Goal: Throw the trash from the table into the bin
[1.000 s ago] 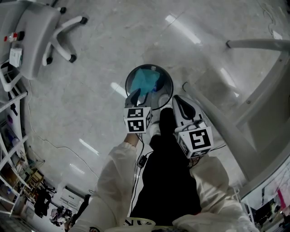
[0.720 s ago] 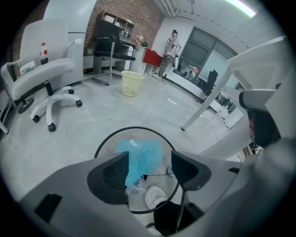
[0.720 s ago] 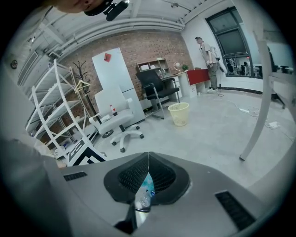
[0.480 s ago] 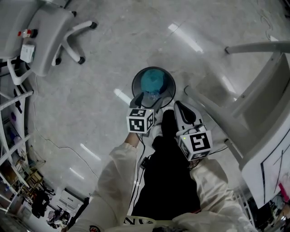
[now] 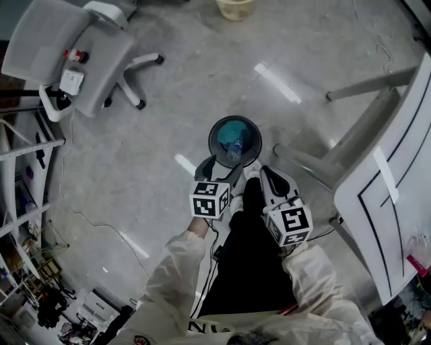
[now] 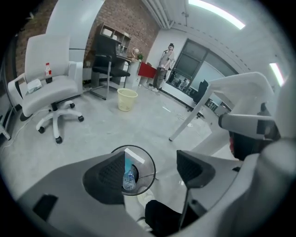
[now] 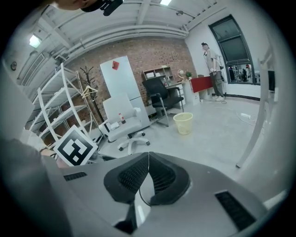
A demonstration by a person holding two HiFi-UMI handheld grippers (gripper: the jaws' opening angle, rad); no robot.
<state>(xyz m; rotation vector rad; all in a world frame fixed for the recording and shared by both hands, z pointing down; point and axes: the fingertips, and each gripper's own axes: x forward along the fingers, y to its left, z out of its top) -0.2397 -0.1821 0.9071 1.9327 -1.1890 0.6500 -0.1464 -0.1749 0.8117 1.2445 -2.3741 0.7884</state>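
A round wire bin (image 5: 234, 140) stands on the floor in front of the person's feet. Inside it lie teal trash (image 5: 232, 128) and a clear plastic bottle (image 5: 234, 149). My left gripper (image 5: 220, 164) hangs above the bin's near rim. Its jaws have just been opening and stand wide apart with nothing between them. In the left gripper view the bin (image 6: 147, 159) and the bottle (image 6: 129, 179) show below the left gripper (image 6: 152, 173). My right gripper (image 5: 267, 175) hovers to the right of the bin. In the right gripper view the right gripper (image 7: 148, 178) has its pads pressed together, empty.
The white table (image 5: 384, 202) with its slanted legs rises at the right. A white office chair (image 5: 60, 60) with small items on its seat stands at the far left, near shelving. A yellow bucket (image 5: 236, 8) sits further off. A person (image 6: 166, 58) stands far away.
Both grippers have risen away from the bin, which now looks smaller and farther below. The left gripper's jaws have spread, and the bottle now lies in the bin on the teal trash.
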